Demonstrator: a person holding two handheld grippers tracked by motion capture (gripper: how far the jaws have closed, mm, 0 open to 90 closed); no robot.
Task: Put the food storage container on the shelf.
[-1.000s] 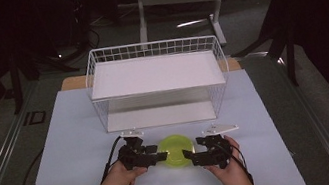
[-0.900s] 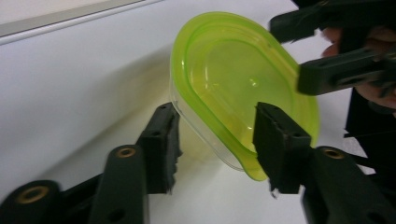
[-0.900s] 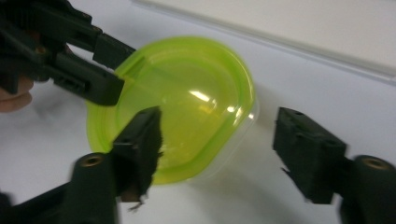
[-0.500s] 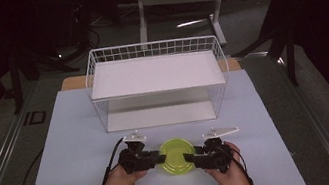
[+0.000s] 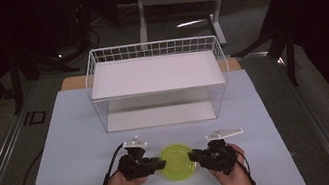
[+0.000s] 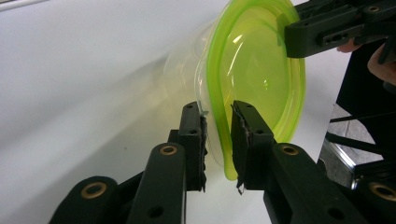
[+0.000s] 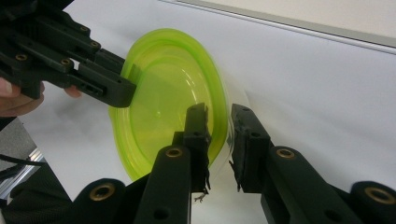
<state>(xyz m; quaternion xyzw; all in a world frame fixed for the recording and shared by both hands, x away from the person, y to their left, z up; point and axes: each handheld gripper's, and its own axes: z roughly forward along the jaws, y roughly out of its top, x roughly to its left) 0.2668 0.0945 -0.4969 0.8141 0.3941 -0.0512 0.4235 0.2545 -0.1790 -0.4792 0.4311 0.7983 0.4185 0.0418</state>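
Note:
A clear round container with a lime-green lid (image 5: 178,162) lies on the white table sheet (image 5: 74,138), near its front edge. My left gripper (image 5: 162,164) grips it from the left and my right gripper (image 5: 193,156) from the right. In the left gripper view the jaws (image 6: 217,126) have just been closing, with the lid's rim (image 6: 252,60) pinched between the pads. In the right gripper view the jaws (image 7: 218,123) have likewise been closing on the opposite edge of the lid (image 7: 163,93). Each view also shows the other gripper's jaw at the far rim.
A white wire basket rack with a flat shelf (image 5: 157,73) stands at the back of the sheet, its open front facing me. A black cable (image 5: 113,164) trails from the left gripper. Dark floor and stand legs lie beyond the table.
Both pairs of jaws have narrowed onto the container's rim from either side. The hands have barely moved, and the container stays in place.

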